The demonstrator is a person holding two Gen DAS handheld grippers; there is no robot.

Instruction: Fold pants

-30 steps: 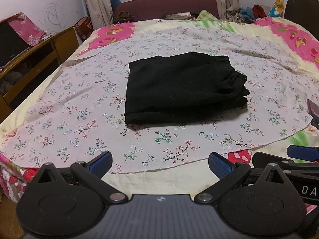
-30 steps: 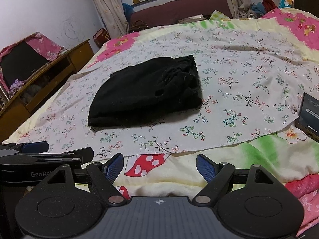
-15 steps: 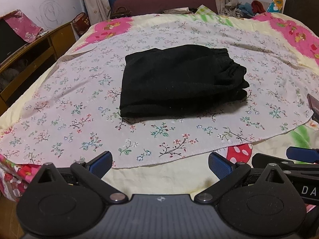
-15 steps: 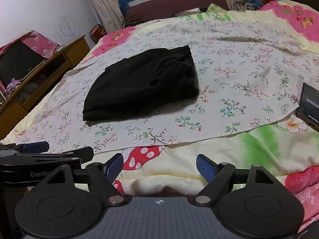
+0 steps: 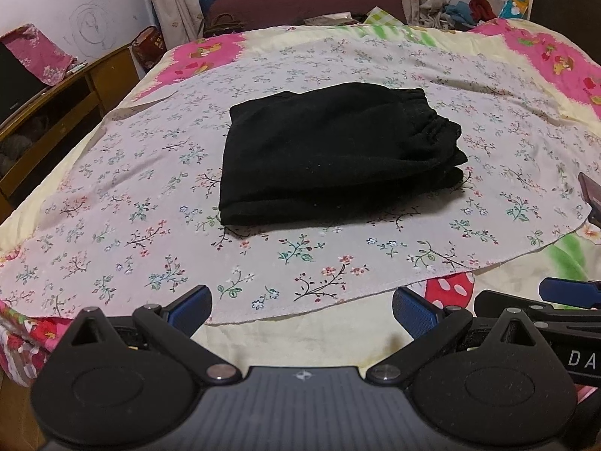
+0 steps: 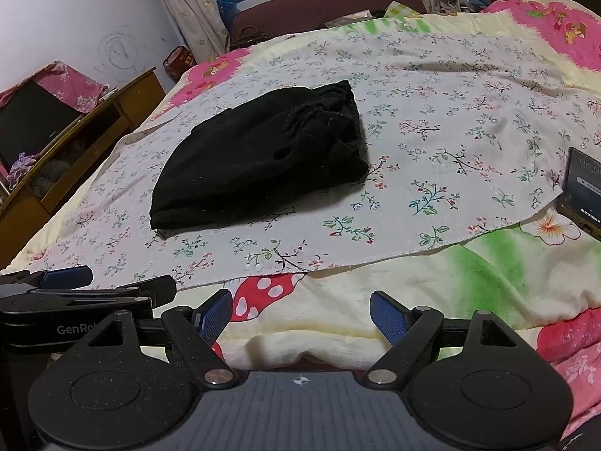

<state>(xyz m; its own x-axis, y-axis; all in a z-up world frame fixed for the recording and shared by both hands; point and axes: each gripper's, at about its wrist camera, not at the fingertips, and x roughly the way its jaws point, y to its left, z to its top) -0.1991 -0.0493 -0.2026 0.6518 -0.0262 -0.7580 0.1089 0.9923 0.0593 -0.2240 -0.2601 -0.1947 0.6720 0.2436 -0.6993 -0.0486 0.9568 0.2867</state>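
Black pants (image 5: 334, 158) lie folded in a compact rectangle on a floral cloth (image 5: 124, 195) spread over the bed; they also show in the right wrist view (image 6: 263, 158). My left gripper (image 5: 302, 310) is open and empty at the near edge of the bed, well short of the pants. My right gripper (image 6: 300, 314) is open and empty beside it, to the right, also short of the pants. Each gripper shows at the edge of the other's view.
A phone (image 6: 584, 191) lies on the bed's right side. A wooden cabinet (image 5: 56, 112) stands left of the bed. Curtains and a dark red sofa (image 5: 308, 3) are at the far end. Clutter sits at the far right corner.
Both grippers have shifted slightly over the near edge of the bed. The pants have not moved. Both stay open.
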